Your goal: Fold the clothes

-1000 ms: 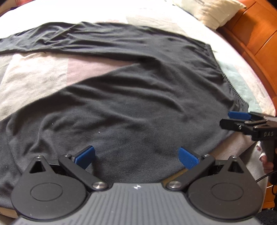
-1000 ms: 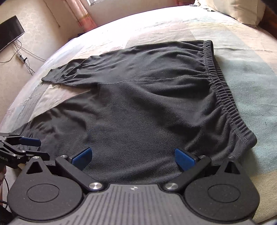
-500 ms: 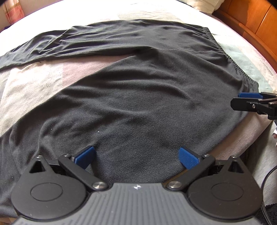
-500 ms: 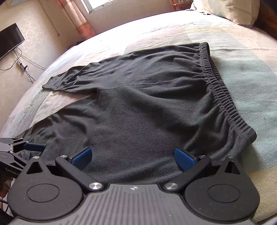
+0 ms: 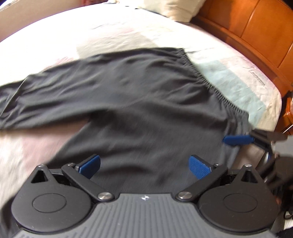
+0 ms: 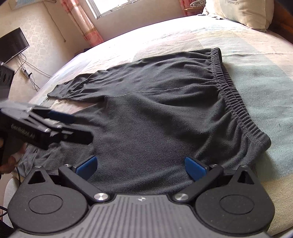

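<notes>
A pair of black trousers [image 6: 161, 117] lies spread on the bed [image 6: 265, 76], its gathered waistband [image 6: 236, 104] toward the pillow [image 6: 243, 12] end and one leg [image 6: 78, 87] stretched away toward the window side. The near leg runs down toward the bed's front edge, under both grippers.

The right gripper [image 6: 141, 167] sits low over the near part of the trousers, level and pointing across the bed, its blue pads [image 6: 195, 168] spread wide with dark cloth showing between them; nothing is pinched. From the left wrist view its upper blue pad [image 5: 238, 139] shows at the waistband's near corner, just beside the fabric; contact cannot be told there.

The left gripper [image 5: 144, 165] is likewise held flat and low above the trousers, its pads [image 5: 90, 163] wide apart and empty. That view is smeared by motion blur. In the right wrist view the left gripper appears side-on at the left edge, raised over the near leg, with part of a hand [image 6: 9, 161] below it.

A wooden headboard [image 5: 256, 31] stands beyond the bed.
</notes>
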Tool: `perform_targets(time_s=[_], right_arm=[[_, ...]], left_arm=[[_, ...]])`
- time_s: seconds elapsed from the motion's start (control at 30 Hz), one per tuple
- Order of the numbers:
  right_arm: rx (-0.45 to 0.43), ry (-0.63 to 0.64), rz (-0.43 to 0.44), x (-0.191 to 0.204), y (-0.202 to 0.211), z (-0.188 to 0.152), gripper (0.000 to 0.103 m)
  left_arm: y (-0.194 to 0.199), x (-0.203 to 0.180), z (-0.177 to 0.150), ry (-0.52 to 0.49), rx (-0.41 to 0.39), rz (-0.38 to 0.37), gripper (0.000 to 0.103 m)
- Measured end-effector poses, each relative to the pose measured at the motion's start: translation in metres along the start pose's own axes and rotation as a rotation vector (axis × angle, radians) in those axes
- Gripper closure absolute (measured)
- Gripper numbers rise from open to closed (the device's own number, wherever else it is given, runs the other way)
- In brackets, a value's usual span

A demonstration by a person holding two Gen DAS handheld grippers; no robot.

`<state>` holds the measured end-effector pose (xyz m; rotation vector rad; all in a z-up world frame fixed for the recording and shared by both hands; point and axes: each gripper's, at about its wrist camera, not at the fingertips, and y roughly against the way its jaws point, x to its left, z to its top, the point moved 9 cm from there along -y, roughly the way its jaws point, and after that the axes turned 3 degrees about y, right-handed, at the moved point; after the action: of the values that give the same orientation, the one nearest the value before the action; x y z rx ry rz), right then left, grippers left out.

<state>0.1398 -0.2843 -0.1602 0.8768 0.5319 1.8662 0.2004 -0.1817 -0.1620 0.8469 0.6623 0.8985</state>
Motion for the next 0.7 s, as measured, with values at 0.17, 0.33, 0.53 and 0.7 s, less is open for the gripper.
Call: perform_targets(time_s=[0.17,0.33,0.53,0.7], right_arm=[[-0.011,0.030,0.022,0.001,0.002,-0.001,0.000],[-0.018,0.027,0.057,-0.001,0.005,-0.001,0.000],[-0.051,-0.010,0.098,-0.006,0.010,-0.001,0.000],[0.013,-0.056,0.148,-0.011,0.017,0.009,0.000]], left_arm=[[-0.041,-0.019,0.033,-0.024,-0.015,-0.054,0.001],[-0.069,-0.019,0.050,-0.030,-0.047,-0.049,0.001],[-0.059,-0.017,0.063,0.031,-0.071,-0.122,0.001],[-0.068,-0.011,0.059,0.000,-0.004,-0.090,0.001]])
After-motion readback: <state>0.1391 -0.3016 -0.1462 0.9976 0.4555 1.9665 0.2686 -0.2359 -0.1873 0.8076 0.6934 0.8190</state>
